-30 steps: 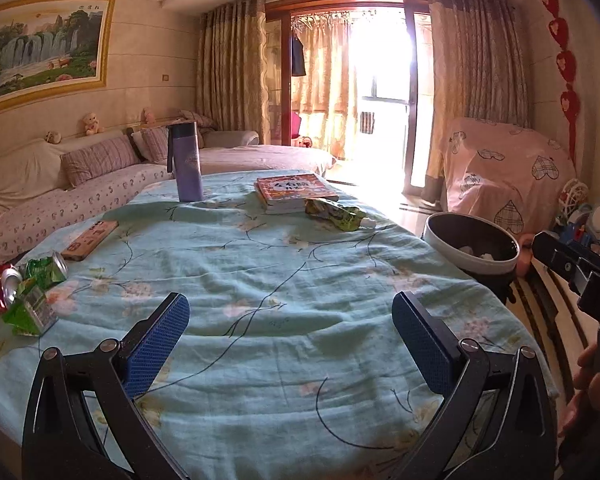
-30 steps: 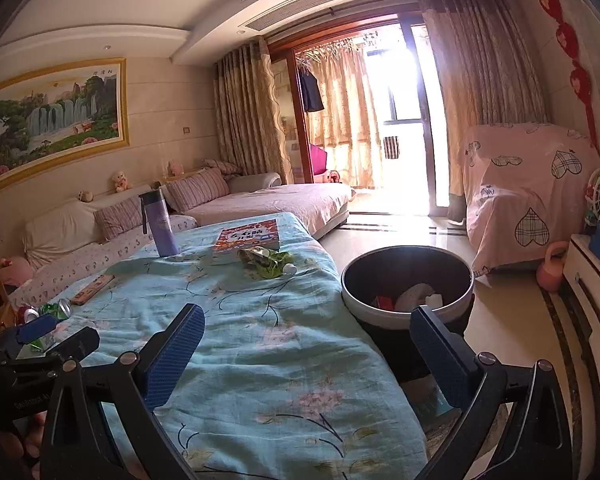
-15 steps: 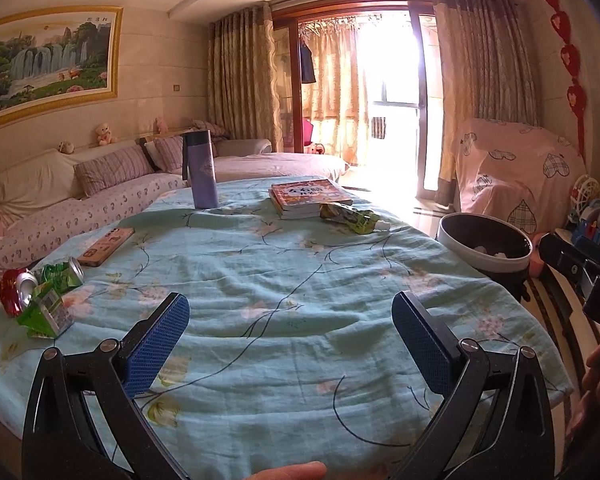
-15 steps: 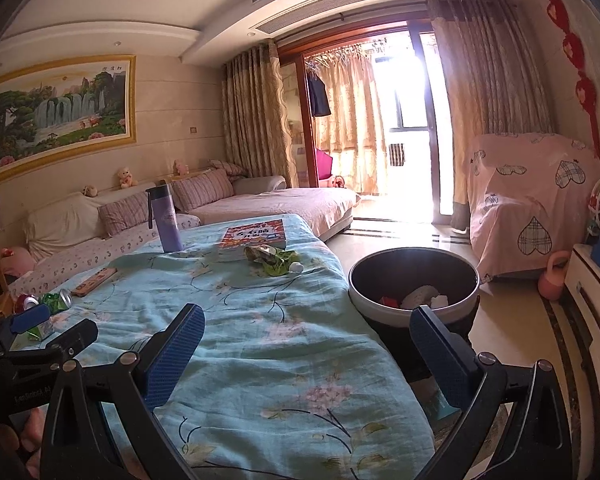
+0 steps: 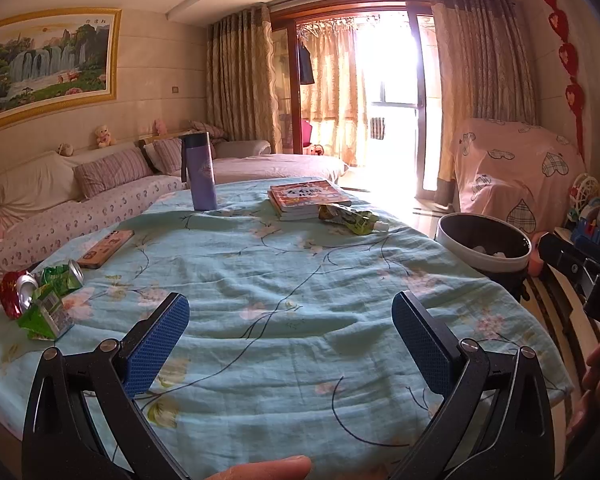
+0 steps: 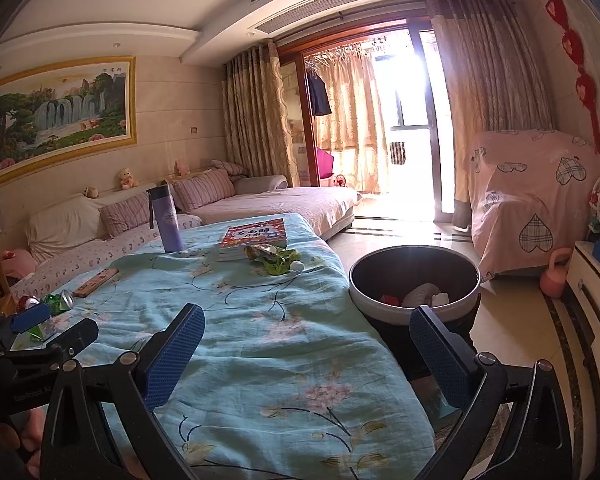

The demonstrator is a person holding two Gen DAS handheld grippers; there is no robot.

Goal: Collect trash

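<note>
On the blue flowered tablecloth (image 5: 284, 280) at the near left lie a crushed red can (image 5: 14, 293), a crushed green can (image 5: 62, 276) and a green carton (image 5: 46, 318). A green wrapper (image 5: 346, 218) (image 6: 274, 258) lies at the far side by the books. A round bin (image 5: 486, 242) (image 6: 414, 278) with some trash inside stands on the floor right of the table. My left gripper (image 5: 290, 338) hangs open and empty above the table's near middle. My right gripper (image 6: 306, 352) is open and empty over the table's right edge, near the bin.
A purple bottle (image 5: 200, 172), a stack of books (image 5: 306, 200) and a flat box (image 5: 106, 243) also sit on the table. A sofa (image 5: 100, 196) runs along the left wall. A pink-covered chair (image 6: 534, 200) stands at the right. A fingertip (image 5: 260, 470) shows at the bottom edge.
Both grippers have pulled back and risen slightly, so more of the table's near part shows. Both stay open and empty. A fingertip came into the left view's bottom edge.
</note>
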